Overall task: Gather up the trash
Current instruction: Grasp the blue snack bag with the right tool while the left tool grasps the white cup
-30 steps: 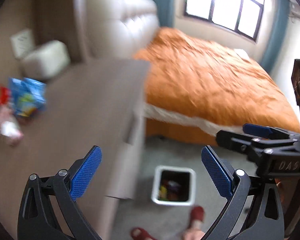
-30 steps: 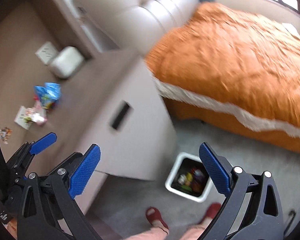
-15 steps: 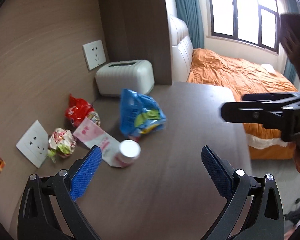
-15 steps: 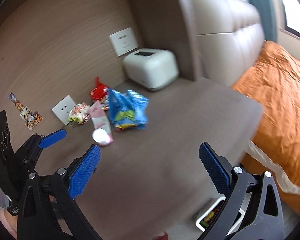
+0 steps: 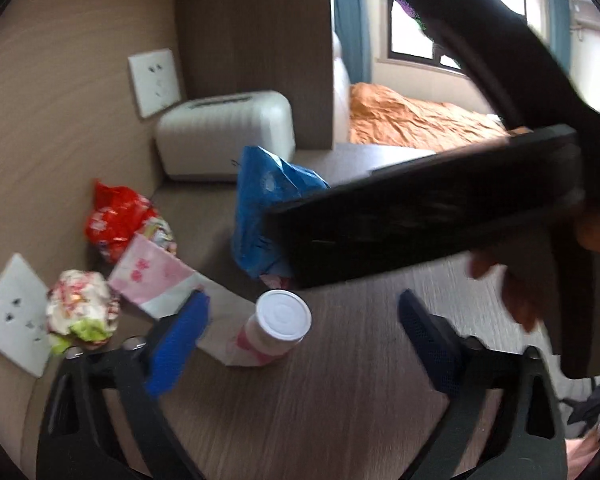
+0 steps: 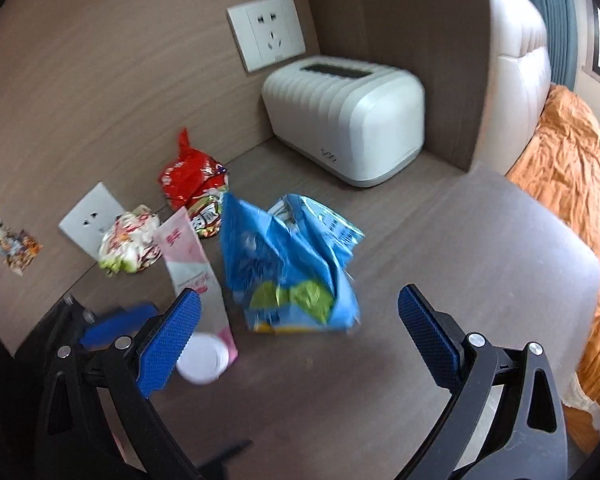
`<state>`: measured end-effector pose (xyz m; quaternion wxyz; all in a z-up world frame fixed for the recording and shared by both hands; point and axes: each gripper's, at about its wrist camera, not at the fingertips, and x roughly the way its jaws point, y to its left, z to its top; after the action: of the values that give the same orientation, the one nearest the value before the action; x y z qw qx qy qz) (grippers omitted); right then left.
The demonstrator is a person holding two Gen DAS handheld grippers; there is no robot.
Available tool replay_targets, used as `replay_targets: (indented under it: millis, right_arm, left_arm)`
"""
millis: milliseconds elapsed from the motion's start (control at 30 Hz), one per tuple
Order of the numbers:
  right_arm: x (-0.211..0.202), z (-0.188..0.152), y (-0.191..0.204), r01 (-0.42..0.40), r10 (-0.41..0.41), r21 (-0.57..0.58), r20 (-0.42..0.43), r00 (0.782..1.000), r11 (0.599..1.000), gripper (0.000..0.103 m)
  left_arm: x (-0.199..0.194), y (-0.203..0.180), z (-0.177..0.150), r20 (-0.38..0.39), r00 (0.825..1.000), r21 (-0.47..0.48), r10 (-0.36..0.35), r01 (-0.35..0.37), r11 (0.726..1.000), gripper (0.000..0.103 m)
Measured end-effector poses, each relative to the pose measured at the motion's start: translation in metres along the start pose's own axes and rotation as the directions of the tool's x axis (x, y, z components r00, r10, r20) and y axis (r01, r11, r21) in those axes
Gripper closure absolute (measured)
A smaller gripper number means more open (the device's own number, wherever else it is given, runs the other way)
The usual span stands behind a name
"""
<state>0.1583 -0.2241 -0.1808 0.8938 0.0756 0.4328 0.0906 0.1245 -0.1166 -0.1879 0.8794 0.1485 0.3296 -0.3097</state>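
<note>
Your right gripper (image 6: pixel 298 326) and left gripper (image 5: pixel 302 332) both hang released over the table (image 6: pixel 480 240). The blue snack bag (image 6: pixel 292 264) lies just beyond the right one, the pink tube (image 5: pixel 272 330) between the left one's fingers; this looks like the approach. Next, lower and pinch.

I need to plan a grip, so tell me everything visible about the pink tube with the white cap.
The pink squeeze tube with the white round cap looks like soft plastic, pink at its flat crimped end and paler toward the cap, with printed marks too blurred to read. It lies flat on the brown wood-look tabletop, cap nearest the cameras. Its tail reaches toward the red crinkled wrapper; the blue crumpled snack bag lies right beside it. Neither gripper touches it.
</note>
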Motion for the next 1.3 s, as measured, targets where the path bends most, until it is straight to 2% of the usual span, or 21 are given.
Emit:
replay_targets:
  millis: [167, 200, 233, 267, 467, 567, 600, 667, 833, 1033, 1133, 1167, 1200, 1233, 1267, 1300]
  right_arm:
    - [0.036, 0.01, 0.004, 0.037, -0.038, -0.021, -0.054, 0.998, 0.999, 0.005]
    - [0.04, 0.01, 0.003, 0.025, -0.026, -0.017, -0.056, 0.998, 1.0, 0.012]
    - [0.042, 0.009, 0.002, -0.001, 0.001, -0.006, -0.048, 0.999, 1.0, 0.031]
    - [0.042, 0.009, 0.0, -0.005, 0.006, 0.004, -0.044, 0.999, 1.0, 0.037]
    - [0.006, 0.0, -0.02, 0.004, -0.004, 0.067, 0.004, 1.0, 0.998, 0.037]
    - [-0.018, -0.009, -0.03, 0.011, -0.013, 0.082, 0.019, 1.0, 0.997, 0.037]
    - [-0.025, -0.012, -0.034, 0.011, -0.013, 0.087, 0.024, 1.0, 0.996, 0.037]
    - [-0.04, -0.019, -0.039, 0.013, -0.017, 0.099, 0.04, 0.999, 0.995, 0.037]
    - [-0.065, -0.038, -0.052, 0.021, -0.03, 0.117, 0.074, 0.997, 0.993, 0.037]
    - [-0.086, -0.065, -0.069, 0.032, -0.045, 0.139, 0.085, 0.995, 0.99, 0.036]
    - [-0.087, -0.075, -0.077, 0.041, -0.052, 0.163, 0.069, 0.996, 0.986, 0.036]
    - [-0.087, -0.078, -0.079, 0.043, -0.055, 0.169, 0.066, 0.996, 0.985, 0.036]
    - [-0.087, -0.081, -0.08, 0.044, -0.055, 0.175, 0.062, 0.997, 0.984, 0.036]
    - [-0.087, -0.084, -0.082, 0.044, -0.055, 0.185, 0.056, 0.997, 0.982, 0.036]
    - [-0.087, -0.086, -0.083, 0.041, -0.052, 0.193, 0.053, 0.997, 0.98, 0.036]
    - [-0.087, -0.087, -0.084, 0.035, -0.046, 0.202, 0.049, 0.998, 0.979, 0.036]
  left_arm:
    - [0.021, 0.014, 0.003, -0.045, 0.994, -0.051, -0.097, 0.095, 0.994, 0.042]
    - [0.023, 0.017, 0.005, -0.039, 0.993, -0.058, -0.109, 0.107, 0.993, 0.05]
    - [0.027, 0.019, 0.006, -0.054, 0.993, -0.055, -0.106, 0.103, 0.993, 0.058]
    - [0.033, 0.02, 0.007, -0.085, 0.993, -0.043, -0.083, 0.079, 0.996, 0.073]
    - [0.032, 0.028, 0.006, -0.075, 0.991, -0.073, -0.107, 0.102, 0.992, 0.076]
    - [0.023, 0.03, 0.005, -0.067, 0.992, -0.101, -0.103, 0.096, 0.99, 0.084]
    - [0.02, 0.032, 0.005, -0.062, 0.992, -0.124, -0.111, 0.102, 0.987, 0.093]
    - [0.013, 0.03, 0.006, -0.058, 0.993, -0.133, -0.102, 0.094, 0.987, 0.101]
    - [-0.003, 0.019, 0.006, -0.045, 0.996, -0.111, -0.083, 0.077, 0.991, 0.101]
    - [-0.02, 0.016, 0.001, -0.011, 1.0, -0.092, 0.015, -0.016, 0.996, 0.099]
    - [-0.016, 0.006, -0.008, -0.037, 0.999, -0.066, 0.018, -0.021, 0.998, 0.098]
    - [-0.015, 0.003, -0.008, -0.034, 0.999, -0.054, 0.024, -0.025, 0.998, 0.094]
    - [-0.016, -0.002, -0.009, -0.028, 0.999, -0.039, 0.023, -0.024, 0.999, 0.079]
    - [-0.015, -0.005, -0.007, -0.023, 1.0, -0.031, 0.021, -0.022, 0.999, 0.069]
    - [-0.015, -0.008, -0.008, -0.014, 0.999, -0.02, 0.037, -0.037, 0.999, 0.047]
    - [-0.015, -0.011, -0.008, -0.006, 0.998, -0.002, 0.059, -0.059, 0.998, 0.037]
